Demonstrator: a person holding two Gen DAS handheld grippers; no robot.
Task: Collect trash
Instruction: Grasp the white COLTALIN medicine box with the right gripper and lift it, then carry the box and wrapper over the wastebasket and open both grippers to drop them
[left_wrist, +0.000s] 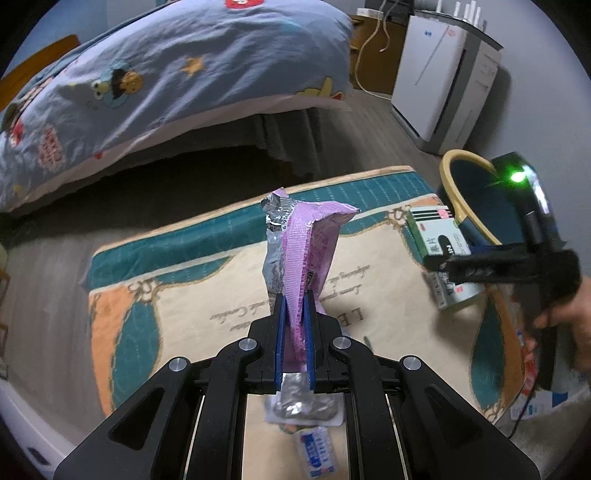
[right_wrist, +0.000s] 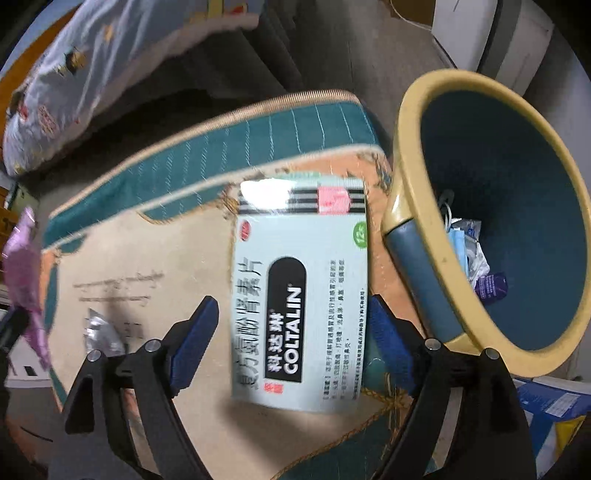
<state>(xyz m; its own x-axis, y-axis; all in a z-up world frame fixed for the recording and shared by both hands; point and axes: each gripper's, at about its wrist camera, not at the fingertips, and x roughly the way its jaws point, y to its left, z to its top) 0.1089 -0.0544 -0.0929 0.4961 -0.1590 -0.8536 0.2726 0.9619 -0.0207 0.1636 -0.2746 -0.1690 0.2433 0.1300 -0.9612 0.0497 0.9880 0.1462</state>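
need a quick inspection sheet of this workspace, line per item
surface: patterned rug on a wood floor.
job's things: pink wrapper in the left gripper; medicine box on the rug beside the bin; bin holds some trash.
clutter: foil blister pack and small sachet on the rug below the left gripper.
grippers: left shut on the wrapper; right gripper open, fingers either side of the box, not pressing.
cables: cord hanging by the far wall.
surroundings: bed with a cartoon duvet; white appliance.
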